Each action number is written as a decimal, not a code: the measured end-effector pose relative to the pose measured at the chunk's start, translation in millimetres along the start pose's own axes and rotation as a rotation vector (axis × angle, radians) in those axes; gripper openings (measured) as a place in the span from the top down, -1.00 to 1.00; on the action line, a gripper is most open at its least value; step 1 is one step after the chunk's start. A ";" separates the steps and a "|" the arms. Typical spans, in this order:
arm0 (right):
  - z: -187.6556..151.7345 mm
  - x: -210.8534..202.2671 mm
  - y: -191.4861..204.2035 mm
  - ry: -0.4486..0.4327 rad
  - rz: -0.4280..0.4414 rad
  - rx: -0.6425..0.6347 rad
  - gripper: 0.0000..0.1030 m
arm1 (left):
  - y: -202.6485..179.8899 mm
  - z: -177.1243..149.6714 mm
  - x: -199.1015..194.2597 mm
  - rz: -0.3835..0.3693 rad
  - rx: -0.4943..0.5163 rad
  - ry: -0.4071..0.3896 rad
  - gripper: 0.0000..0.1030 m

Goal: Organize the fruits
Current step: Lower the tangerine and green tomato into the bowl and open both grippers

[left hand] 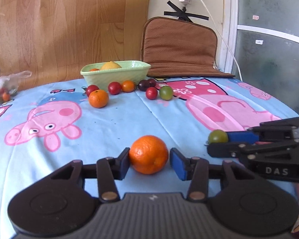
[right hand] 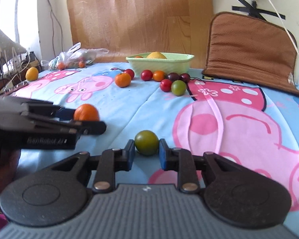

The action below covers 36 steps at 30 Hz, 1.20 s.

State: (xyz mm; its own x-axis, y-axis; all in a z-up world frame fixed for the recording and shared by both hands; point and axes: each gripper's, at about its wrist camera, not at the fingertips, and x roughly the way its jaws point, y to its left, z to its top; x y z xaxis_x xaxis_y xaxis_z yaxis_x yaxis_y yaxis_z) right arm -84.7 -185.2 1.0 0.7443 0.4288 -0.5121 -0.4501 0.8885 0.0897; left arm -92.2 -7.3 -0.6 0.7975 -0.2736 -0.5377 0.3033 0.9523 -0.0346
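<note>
An orange (left hand: 148, 154) lies on the cartoon-print cloth between the pads of my left gripper (left hand: 149, 162), which is open around it with small gaps each side. It also shows in the right wrist view (right hand: 86, 112). A green tomato (right hand: 146, 142) lies between the pads of my right gripper (right hand: 146, 153), open around it. It also shows in the left wrist view (left hand: 217, 136). A pale green bowl (left hand: 117, 73) at the far edge holds a lemon (left hand: 110, 65). Several red, orange, dark and green tomatoes and a small orange (left hand: 98, 98) lie in front of it.
A brown cushion (left hand: 179, 45) leans against the wall at the back right. A plastic bag with small fruit (right hand: 75, 58) and a loose lemon (right hand: 32, 73) lie at the far left. A wooden board stands behind the bowl.
</note>
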 end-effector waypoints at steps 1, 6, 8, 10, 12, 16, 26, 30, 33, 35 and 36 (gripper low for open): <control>0.0 0.5 0.8 -0.001 -0.005 0.000 0.44 | 0.7 1.4 -0.3 -0.010 -0.013 0.005 0.06; -2.1 1.4 4.2 -0.008 -0.016 -0.013 0.43 | 6.5 4.0 -1.2 -0.012 -0.061 0.013 0.05; -2.1 1.8 3.8 -0.009 -0.017 -0.013 0.42 | 7.0 4.5 -2.7 -0.013 -0.070 0.011 0.05; -2.4 2.0 4.6 -0.011 -0.023 -0.019 0.41 | 6.1 4.5 -3.2 -0.013 -0.071 0.010 0.08; -2.9 2.2 5.7 -0.013 -0.022 -0.025 0.38 | 4.8 3.9 -2.7 -0.009 -0.069 0.012 0.26; -2.4 1.4 6.6 -0.018 -0.007 -0.027 0.45 | 7.4 4.9 -3.9 -0.032 -0.085 0.016 0.27; 67.1 35.1 -14.1 -0.095 0.082 0.007 0.45 | 42.0 90.2 16.5 -0.102 -0.097 -0.054 0.27; 113.3 72.4 -41.4 -0.145 0.055 0.027 0.45 | 74.7 139.9 55.5 -0.022 -0.101 -0.087 0.27; 137.4 112.3 -56.2 -0.120 0.033 0.022 0.45 | 104.5 172.8 99.9 -0.006 -0.156 -0.054 0.27; 146.5 137.9 -64.5 -0.094 0.019 0.023 0.45 | 117.9 188.4 129.2 0.016 -0.163 -0.024 0.27; 149.4 149.3 -68.2 -0.084 0.011 0.023 0.45 | 122.7 194.1 142.1 0.025 -0.158 -0.011 0.27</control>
State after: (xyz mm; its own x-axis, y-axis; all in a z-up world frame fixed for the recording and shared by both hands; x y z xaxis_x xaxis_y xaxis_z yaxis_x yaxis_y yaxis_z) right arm 130.8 -157.4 46.0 0.7785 0.4494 -0.4381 -0.4472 0.8870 0.1153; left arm 159.6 44.4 82.3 0.8095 -0.2504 -0.5310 0.1981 0.9680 -0.1543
